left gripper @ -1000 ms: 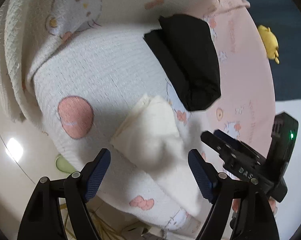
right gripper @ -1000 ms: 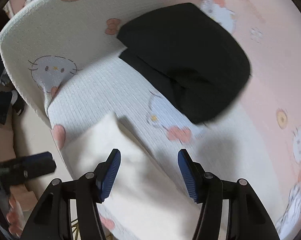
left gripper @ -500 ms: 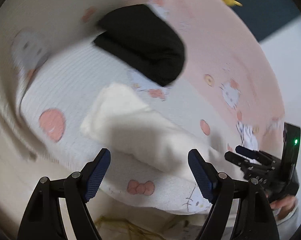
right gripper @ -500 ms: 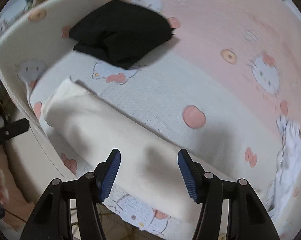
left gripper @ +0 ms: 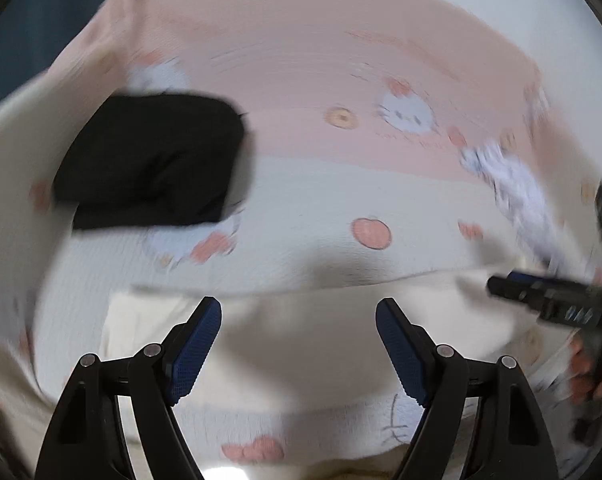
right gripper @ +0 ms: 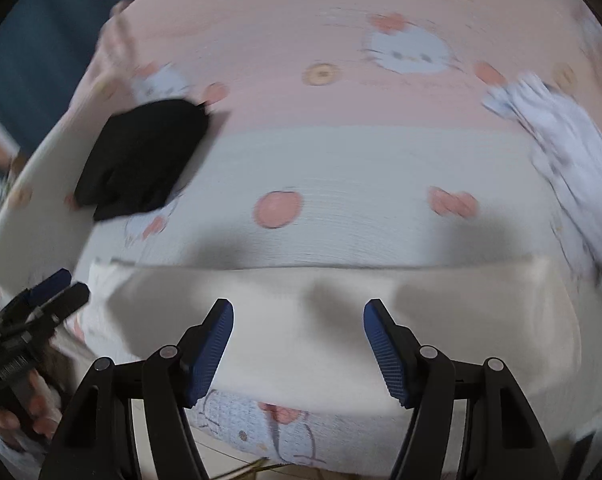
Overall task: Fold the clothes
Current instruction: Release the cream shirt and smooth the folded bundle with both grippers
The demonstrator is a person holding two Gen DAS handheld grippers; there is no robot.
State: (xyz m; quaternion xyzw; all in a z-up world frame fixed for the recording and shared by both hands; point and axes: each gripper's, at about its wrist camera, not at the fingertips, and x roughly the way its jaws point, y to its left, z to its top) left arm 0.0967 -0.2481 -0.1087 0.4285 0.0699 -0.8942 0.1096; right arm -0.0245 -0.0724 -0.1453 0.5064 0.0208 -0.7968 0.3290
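Nearest, left gripper [left gripper: 299,346]: blue-padded jaws spread wide, nothing between the pads, poised above the cream cloth. Right gripper [right gripper: 299,350]: jaws likewise wide apart and empty, having just been opening further; it hangs over the same cloth. Cream folded garment [right gripper: 341,320]: a long, flat band lying across the near edge of the bed, directly under both grippers; whether any pad touches it cannot be told. Each gripper shows at the edge of the other's view, held in a hand [right gripper: 33,404], the left one at the band's left end, the right one at its right end. Blanket [left gripper: 301,208]: waffle-textured, white near the cloth and pink farther back, printed with cartoon cats, bows and pink apples; it bears everything listed. Black folded garment [left gripper: 153,160]: middle distance, left side, on the white part of the blanket, well apart from the cream band. White patterned garment [right gripper: 561,152]: crumpled, right side, blurred. Farthest: dark blue surface [right gripper: 41,40] beyond the blanket, upper left.
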